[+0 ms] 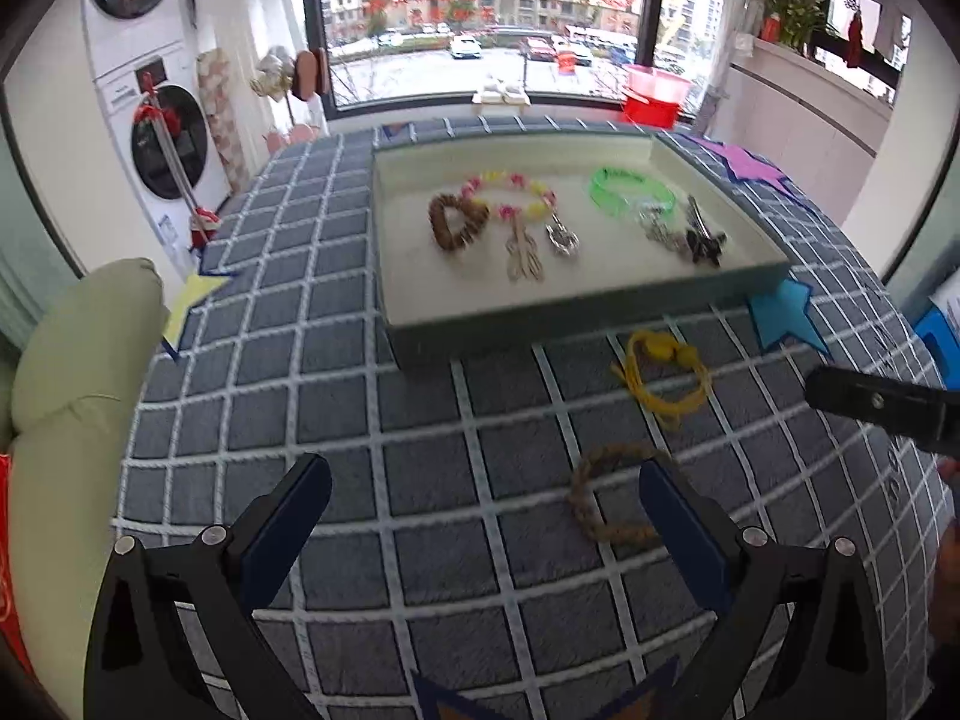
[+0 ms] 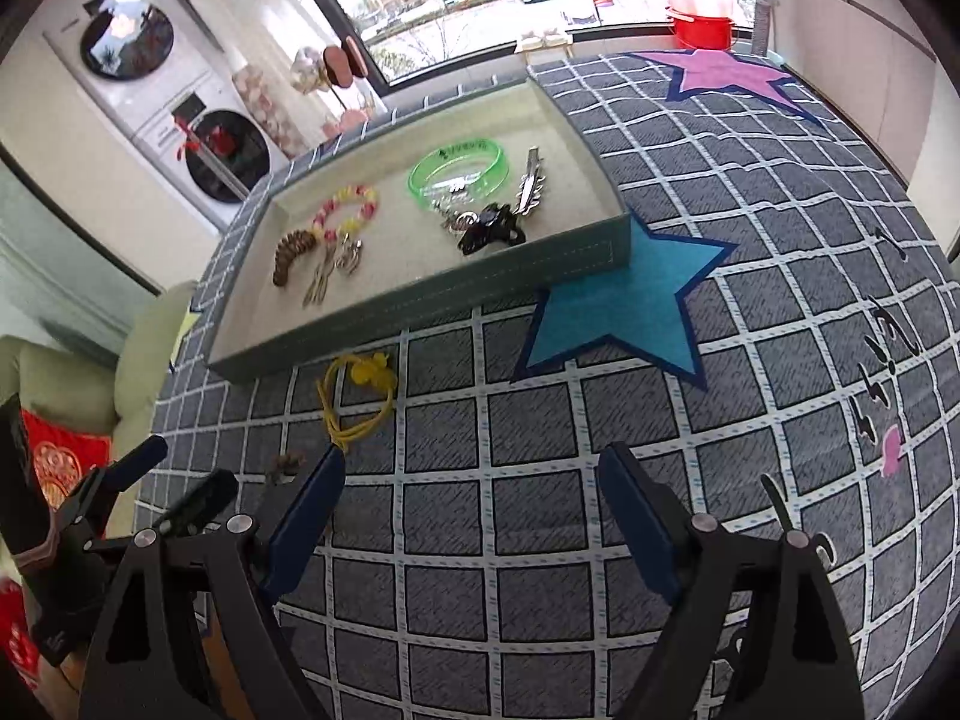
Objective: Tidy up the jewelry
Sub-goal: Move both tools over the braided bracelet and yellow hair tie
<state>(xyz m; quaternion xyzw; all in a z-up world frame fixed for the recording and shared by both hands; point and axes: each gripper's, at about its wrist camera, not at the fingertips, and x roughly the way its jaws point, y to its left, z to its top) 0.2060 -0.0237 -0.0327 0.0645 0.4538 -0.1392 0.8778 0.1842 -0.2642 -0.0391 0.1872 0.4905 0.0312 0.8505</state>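
Two pairs of black jaws with blue pads fill the foreground, both standing wide apart and holding nothing. In the left wrist view the left gripper (image 1: pixel 480 516) hangs over a grey-blue checked cloth (image 1: pixel 420 420) on the worktop, and a brown braided bracelet (image 1: pixel 606 498) lies on the cloth just inside its right pad, partly hidden behind it. In the right wrist view the right gripper (image 2: pixel 471 516) hovers over bare cloth with nothing between its pads.

A little farther out lies a yellow cord bracelet (image 1: pixel 663 375) with a knot or bead — loose on the cloth, just in front of the tray. Beyond it sits a shallow teal tray (image 1: pixel 600 306) with a pale lining. Inside are a brown heart-shaped piece (image 1: pixel 451 222), a pink and yellow beaded bracelet (image 1: pixel 510 195), two metal charms, a clear green bangle (image 1: pixel 630 192), and a dark clip among some chains.

Both loose bracelets look light, soft and floppy, so they will probably sag when lifted. The braided one seems best pinched across one side of its loop, where the plait is thickest; the thin yellow cord may slip, so its bead looks the surer hold.
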